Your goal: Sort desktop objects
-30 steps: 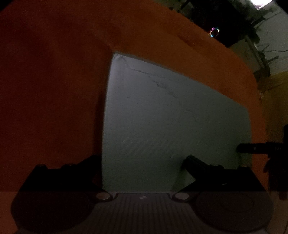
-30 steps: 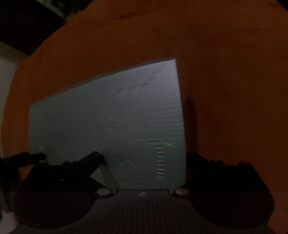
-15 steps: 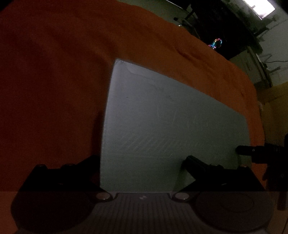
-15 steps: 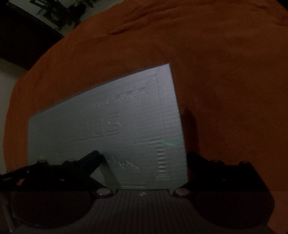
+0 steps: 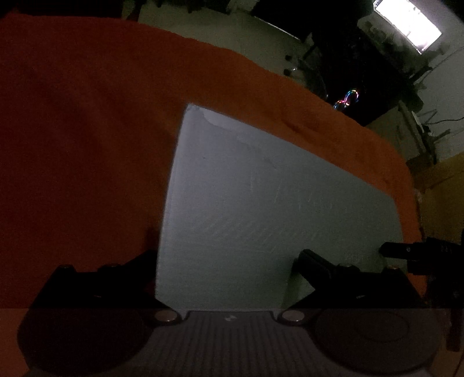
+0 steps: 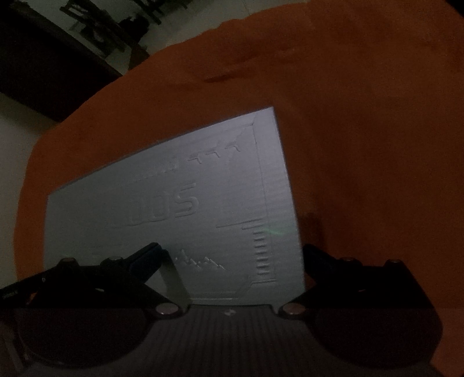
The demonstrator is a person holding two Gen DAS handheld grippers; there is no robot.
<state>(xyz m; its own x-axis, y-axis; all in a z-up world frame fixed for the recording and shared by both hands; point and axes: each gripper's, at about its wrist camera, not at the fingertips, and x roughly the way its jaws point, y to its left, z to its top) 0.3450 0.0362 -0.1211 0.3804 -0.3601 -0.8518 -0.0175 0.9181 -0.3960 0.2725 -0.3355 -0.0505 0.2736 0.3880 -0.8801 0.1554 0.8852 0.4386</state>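
A flat silver-grey board (image 5: 261, 220) with embossed lettering and marks (image 6: 185, 203) is held at both ends over an orange cloth (image 5: 72, 130). My left gripper (image 5: 229, 261) is shut on its left end, one finger above the board and one below. My right gripper (image 6: 232, 255) is shut on its right end the same way. The right gripper's finger (image 5: 406, 249) shows at the board's far right edge in the left wrist view. The scene is dim.
The orange cloth (image 6: 362, 130) covers the table under the board. Beyond its far edge are a pale floor (image 5: 232, 32), dark furniture (image 6: 43, 72) and a bright window (image 5: 409, 20). A small coloured light (image 5: 348, 98) glows at the back.
The board has tilted and the views have lifted: more of the room behind the cloth shows now, and the embossed lettering has become readable in the right wrist view. Both grips are unchanged.
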